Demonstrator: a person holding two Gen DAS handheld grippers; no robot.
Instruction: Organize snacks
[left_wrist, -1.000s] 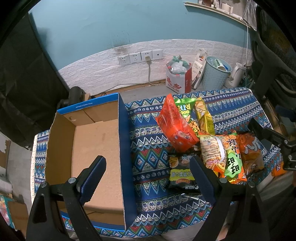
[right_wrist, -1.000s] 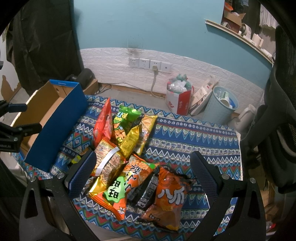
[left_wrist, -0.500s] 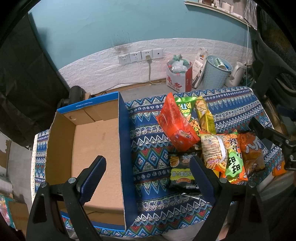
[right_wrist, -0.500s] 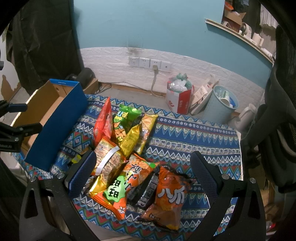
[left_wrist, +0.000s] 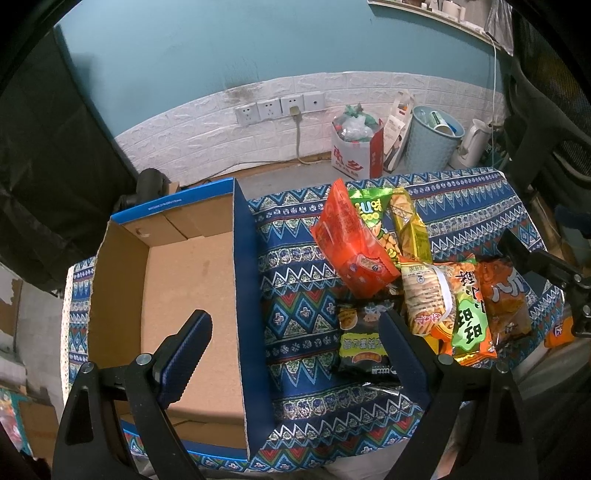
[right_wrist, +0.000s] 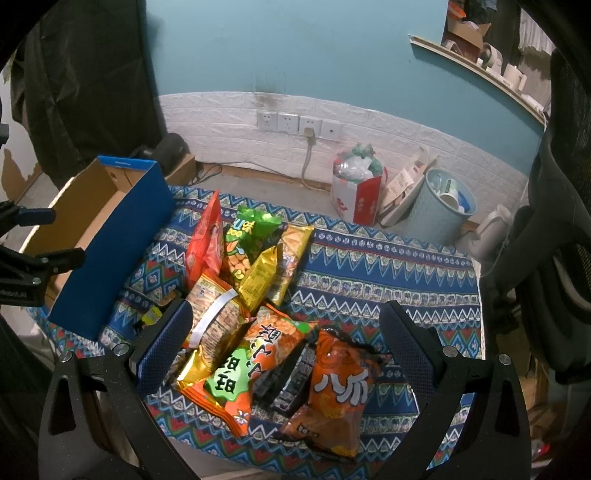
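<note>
Left gripper (left_wrist: 295, 328): I see my fingers spread wide, holding nothing, hanging above the box's right wall; the left finger (left_wrist: 186, 349) sits over the box floor, the right one over a black packet (left_wrist: 364, 341).
Right gripper (right_wrist: 284, 336): fingers wide apart too, empty, poised over the near end of the snack pile.
Box (left_wrist: 192, 295): open cardboard, blue outside, on the left of the table, with nothing visible inside it.
Table (left_wrist: 295, 280): covered with a blue patterned cloth.
Snacks: all heaped on the cloth right of the box, none in it.
Red bag (left_wrist: 351, 251): propped up, nearest the box, leaning on the green bag (right_wrist: 249, 240).
Gold packs (right_wrist: 273, 266): lying beside the green bag, overlapping.
Cracker pack (right_wrist: 216, 317): just inside my right gripper's left finger, partly under it.
Orange-green bag (right_wrist: 251, 363): between the right fingers, atop a gold pack.
Orange bag (right_wrist: 338, 391): nearest the table's front edge, overlapping a dark packet (right_wrist: 291, 376).
Floor beyond: a red-and-white bag (left_wrist: 356, 147) and a pale bin (left_wrist: 432, 136) by the wall.
</note>
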